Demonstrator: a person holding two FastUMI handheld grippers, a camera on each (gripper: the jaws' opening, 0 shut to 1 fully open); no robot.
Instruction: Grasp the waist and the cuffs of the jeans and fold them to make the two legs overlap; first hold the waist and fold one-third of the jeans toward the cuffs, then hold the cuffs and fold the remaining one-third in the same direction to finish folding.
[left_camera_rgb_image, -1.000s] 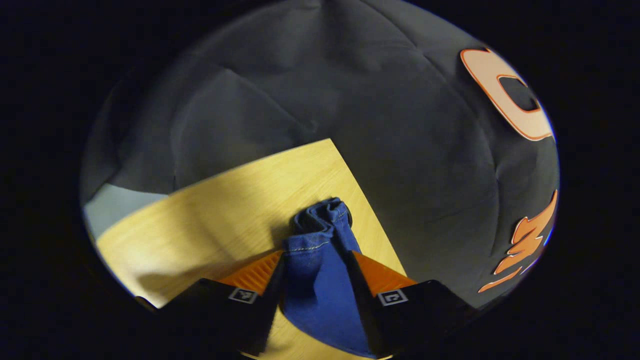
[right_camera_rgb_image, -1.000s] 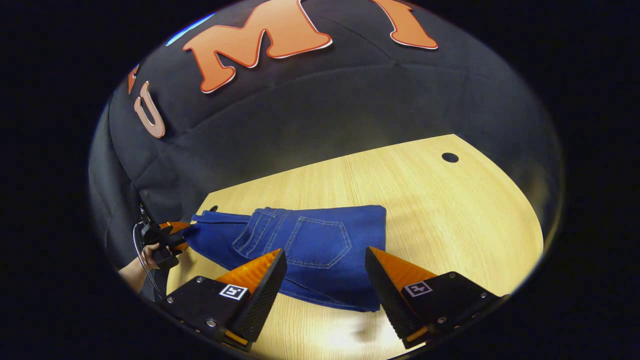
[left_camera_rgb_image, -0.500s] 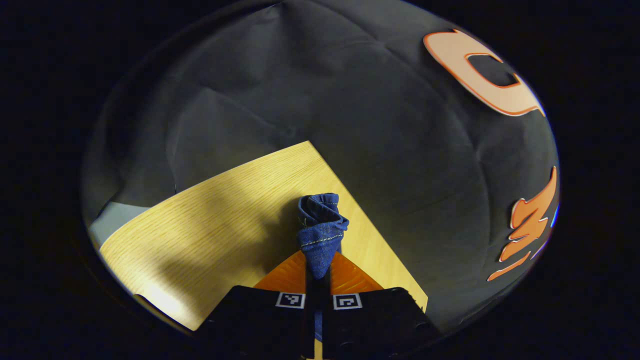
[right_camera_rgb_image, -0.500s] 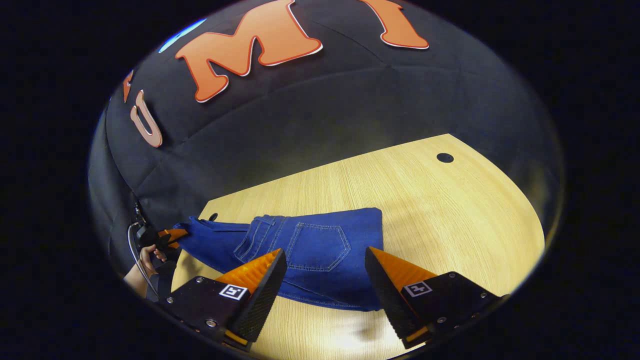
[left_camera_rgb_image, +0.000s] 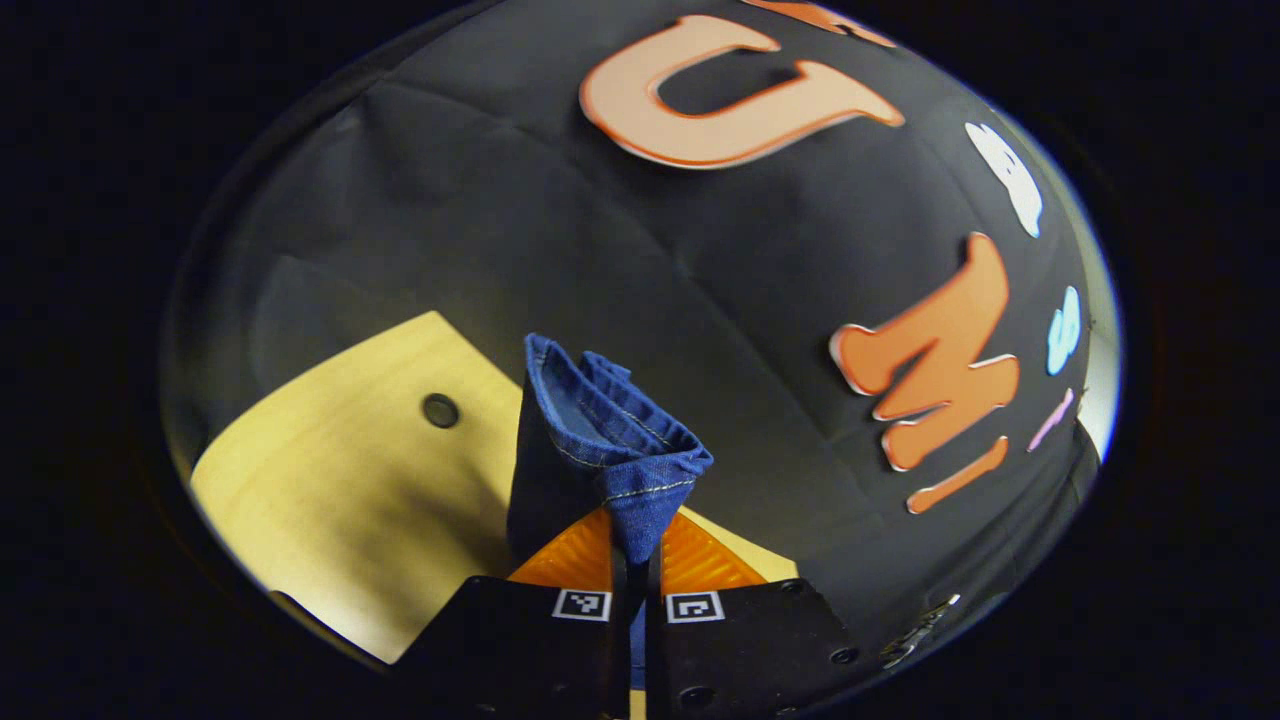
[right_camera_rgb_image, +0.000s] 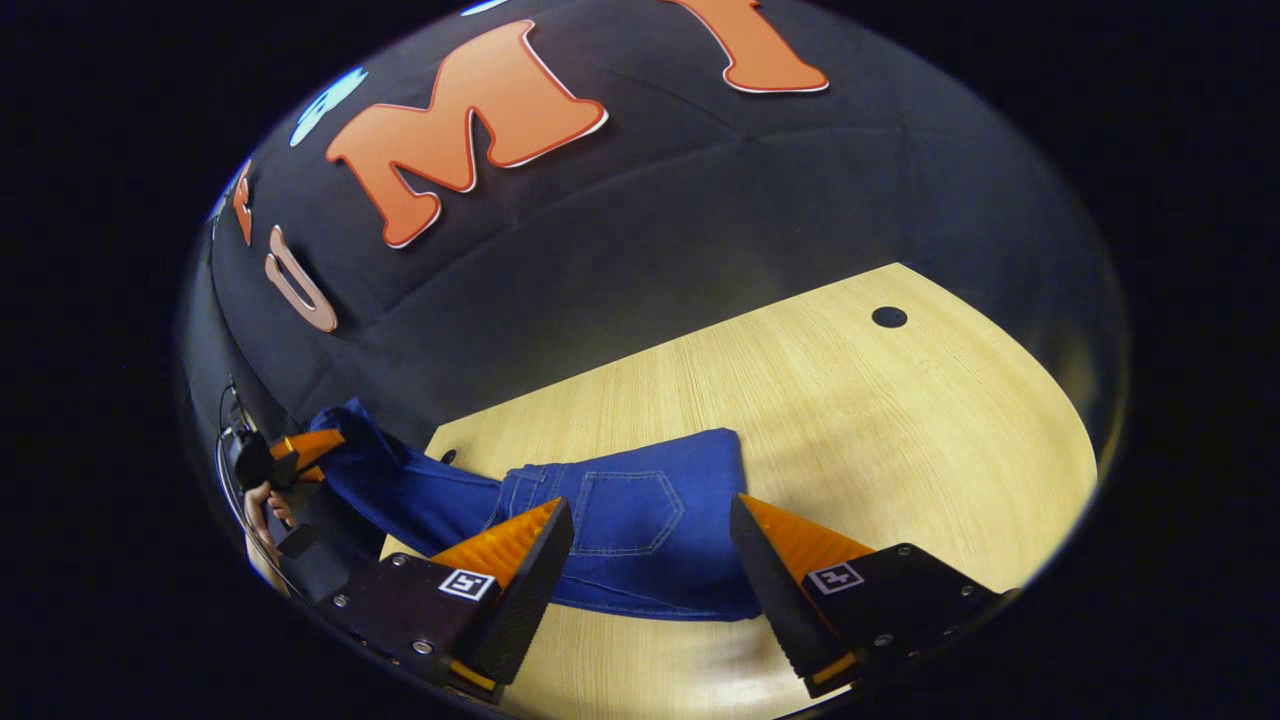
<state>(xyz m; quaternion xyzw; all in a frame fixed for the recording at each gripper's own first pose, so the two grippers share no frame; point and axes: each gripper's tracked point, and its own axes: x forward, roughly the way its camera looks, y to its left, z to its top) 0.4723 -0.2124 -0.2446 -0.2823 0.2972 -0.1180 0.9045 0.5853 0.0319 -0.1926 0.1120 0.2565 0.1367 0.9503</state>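
Step in hand, as judged here — the final fold, cuffs toward the waist. Your left gripper (left_camera_rgb_image: 634, 560) has its fingers clamped on the cuffs (left_camera_rgb_image: 610, 450), raised off the table (right_camera_rgb_image: 850, 420). The jeans (right_camera_rgb_image: 620, 530) lie on the table with the back pocket (right_camera_rgb_image: 625, 512) facing up. Your right gripper (right_camera_rgb_image: 650, 545) hovers above the pocket, fingers spread, holding nothing. Next, carry the cuffs over the pocket and lay them flat — avoid dragging the folded waist section.

Jeans (right_camera_rgb_image: 640, 530) lie on the table (right_camera_rgb_image: 900, 440), cuffs (left_camera_rgb_image: 600, 440) raised off its edge.
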